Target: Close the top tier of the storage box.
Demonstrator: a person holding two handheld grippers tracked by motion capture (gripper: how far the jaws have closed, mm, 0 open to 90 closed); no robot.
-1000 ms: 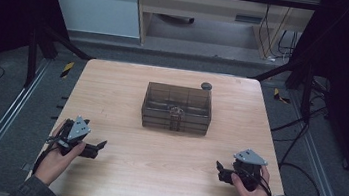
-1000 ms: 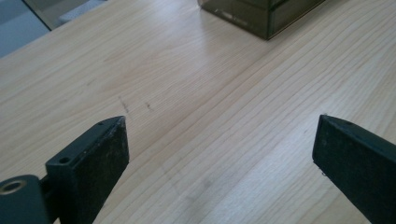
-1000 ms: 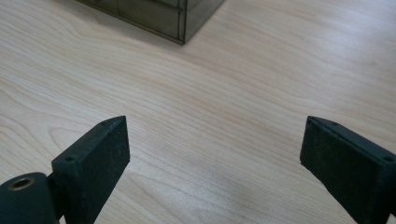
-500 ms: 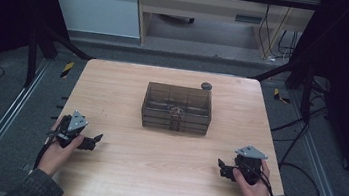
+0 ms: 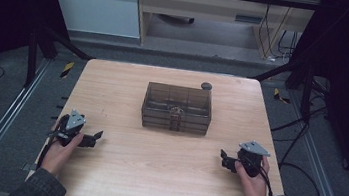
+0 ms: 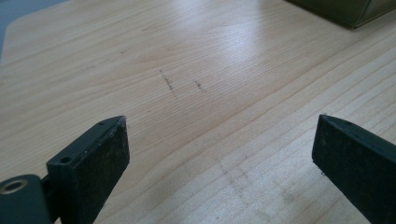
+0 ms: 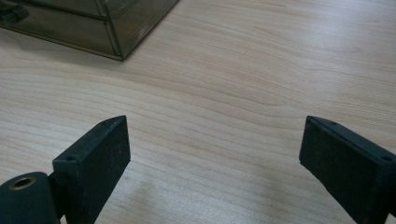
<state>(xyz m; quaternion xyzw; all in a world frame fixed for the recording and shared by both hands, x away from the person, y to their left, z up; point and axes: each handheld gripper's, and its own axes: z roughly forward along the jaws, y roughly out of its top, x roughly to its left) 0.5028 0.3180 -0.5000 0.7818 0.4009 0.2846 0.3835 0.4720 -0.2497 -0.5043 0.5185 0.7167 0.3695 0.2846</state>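
1. The box point(image 5: 177, 107), smoky and see-through, sits at the middle of the table point(image 5: 153, 176), a little toward 12 o'clock. Something small and dark lies inside it near the front wall; what it is cannot be told.
2. The left gripper point(image 5: 95, 137) rests at about 8 o'clock from the box, well apart from it, jaws spread wide with nothing between them.
3. The right gripper point(image 5: 224, 160) rests at about 4 o'clock from the box, also well apart, jaws wide and holding nothing.
4. A small dark knob point(image 5: 206, 86) lies on the table at 1 o'clock, just behind the box.
5. No brand, label or writing can be read anywhere; in the left gripper view, faint pencil-like scratches point(image 6: 169, 84) mark the wood.
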